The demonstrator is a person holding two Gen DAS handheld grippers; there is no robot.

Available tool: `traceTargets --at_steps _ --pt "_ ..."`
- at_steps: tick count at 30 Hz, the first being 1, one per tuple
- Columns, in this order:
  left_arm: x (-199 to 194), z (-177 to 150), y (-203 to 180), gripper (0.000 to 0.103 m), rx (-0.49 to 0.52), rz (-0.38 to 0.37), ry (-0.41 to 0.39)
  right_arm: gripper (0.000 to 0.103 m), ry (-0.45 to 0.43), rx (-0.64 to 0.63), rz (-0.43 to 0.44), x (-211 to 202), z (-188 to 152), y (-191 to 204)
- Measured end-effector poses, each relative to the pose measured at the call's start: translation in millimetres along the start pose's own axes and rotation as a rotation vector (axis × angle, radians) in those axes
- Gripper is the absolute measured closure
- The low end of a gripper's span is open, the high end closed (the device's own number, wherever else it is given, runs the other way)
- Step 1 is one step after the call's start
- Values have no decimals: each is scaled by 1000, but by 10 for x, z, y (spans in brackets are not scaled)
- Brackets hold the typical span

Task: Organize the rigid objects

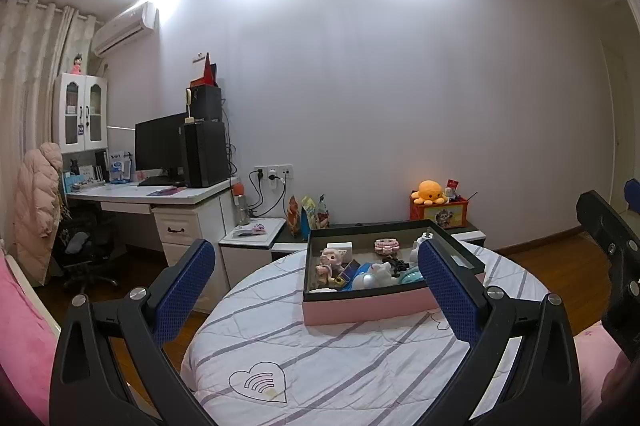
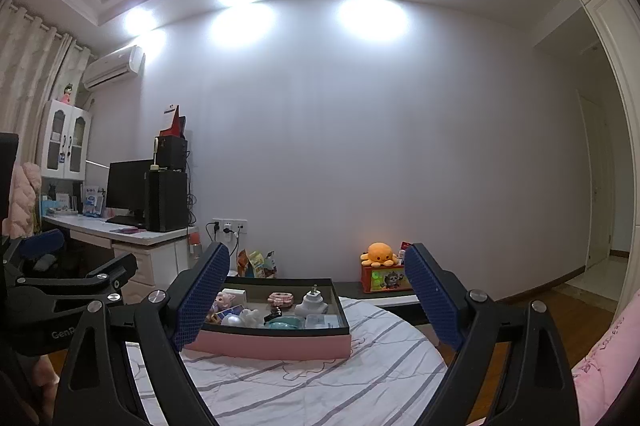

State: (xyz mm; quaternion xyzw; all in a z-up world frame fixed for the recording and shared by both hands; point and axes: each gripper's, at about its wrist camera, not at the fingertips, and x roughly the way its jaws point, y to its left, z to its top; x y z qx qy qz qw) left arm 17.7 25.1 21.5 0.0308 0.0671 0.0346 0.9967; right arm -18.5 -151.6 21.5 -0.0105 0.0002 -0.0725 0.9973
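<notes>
A pink box with a dark inner rim [image 1: 360,310] [image 2: 272,346] sits on a round table with a striped white cloth [image 1: 320,366] [image 2: 320,386]. It holds a small doll [image 1: 330,262] [image 2: 224,302], a white ball [image 1: 365,281], a pink bracelet [image 1: 386,245] [image 2: 280,298], a white plug adapter [image 2: 313,302] and other small items. My left gripper [image 1: 316,282] is open and empty, held above the table in front of the box. My right gripper [image 2: 316,290] is open and empty, also short of the box.
A desk with a monitor and computer tower [image 1: 200,153] stands at the left with a chair and pink coat [image 1: 38,209]. A low cabinet behind the table carries snack bags [image 1: 308,216] and a box with an orange plush octopus [image 1: 430,191]. Pink bedding [image 2: 608,358] lies at the right.
</notes>
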Motion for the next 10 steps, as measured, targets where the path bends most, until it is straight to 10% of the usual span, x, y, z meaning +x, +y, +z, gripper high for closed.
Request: traceTargets --at_steps 10 --pt "26 -14 -40 0 9 -1 2 12 22 22 3 41 -3 -63"
